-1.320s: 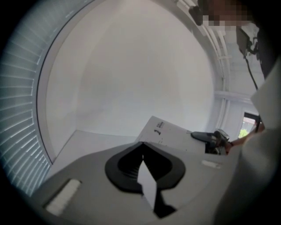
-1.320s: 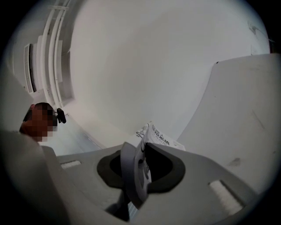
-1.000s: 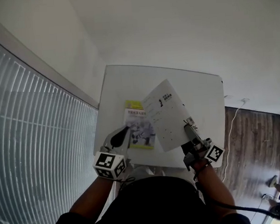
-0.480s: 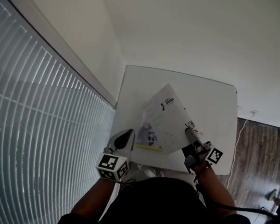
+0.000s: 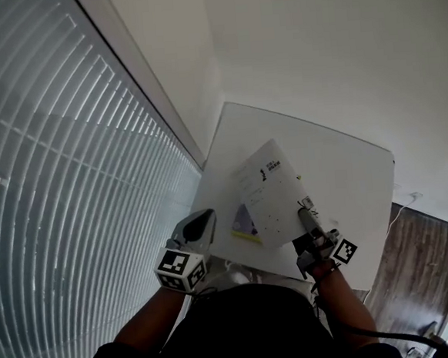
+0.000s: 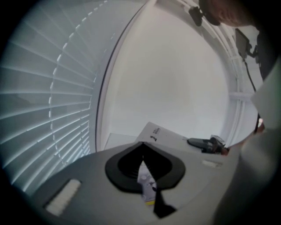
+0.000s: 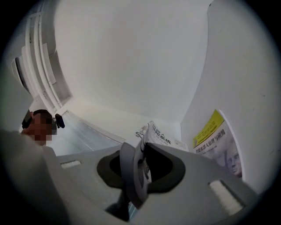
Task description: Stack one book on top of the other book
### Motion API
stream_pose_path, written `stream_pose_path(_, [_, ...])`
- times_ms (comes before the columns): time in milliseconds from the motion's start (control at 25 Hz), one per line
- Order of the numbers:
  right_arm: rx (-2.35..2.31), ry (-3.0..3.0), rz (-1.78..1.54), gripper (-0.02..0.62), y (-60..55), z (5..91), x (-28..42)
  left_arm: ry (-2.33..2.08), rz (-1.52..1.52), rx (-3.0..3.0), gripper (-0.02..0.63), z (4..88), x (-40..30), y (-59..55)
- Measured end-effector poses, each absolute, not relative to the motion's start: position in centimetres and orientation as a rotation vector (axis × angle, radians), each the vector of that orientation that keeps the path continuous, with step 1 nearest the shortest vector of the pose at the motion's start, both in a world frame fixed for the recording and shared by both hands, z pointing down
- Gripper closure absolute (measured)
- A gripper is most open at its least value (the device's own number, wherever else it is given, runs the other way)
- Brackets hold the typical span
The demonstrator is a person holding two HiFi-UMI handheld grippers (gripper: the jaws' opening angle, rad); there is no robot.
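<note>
My right gripper (image 5: 305,212) is shut on the near right corner of a white book (image 5: 270,196), which sits tilted over a yellow and purple book (image 5: 244,225) on the white table (image 5: 343,169). Only the lower book's near left corner shows in the head view. The right gripper view has the white book (image 7: 159,138) edge-on between the jaws and the yellow book (image 7: 217,141) flat on the table beyond. My left gripper (image 5: 205,217) hovers shut at the table's near left edge, holding nothing; through its jaws a strip of the lower book (image 6: 147,183) shows.
A window with slatted blinds (image 5: 62,187) runs along the left of the table. A wooden floor (image 5: 417,275) lies to the right, past the table's edge. White wall (image 5: 337,42) stands behind the table.
The white book has moved left in my right gripper and now covers most of the yellow book. My left gripper has drawn back from the yellow book toward the table's left edge.
</note>
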State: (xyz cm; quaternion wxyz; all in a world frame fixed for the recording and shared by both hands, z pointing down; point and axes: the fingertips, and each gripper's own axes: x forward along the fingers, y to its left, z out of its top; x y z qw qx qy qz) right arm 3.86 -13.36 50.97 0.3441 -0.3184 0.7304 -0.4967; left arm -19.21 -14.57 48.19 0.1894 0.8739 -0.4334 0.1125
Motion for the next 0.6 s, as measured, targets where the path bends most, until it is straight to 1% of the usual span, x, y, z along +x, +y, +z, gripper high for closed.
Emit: stream_pose_path(600, [-0.741, 1.909, -1.358, 0.532, -14.4, 51.1, 0.3, -1.308, 0.339, 2.439, 0.600, 46.6, -22.2, -13.6])
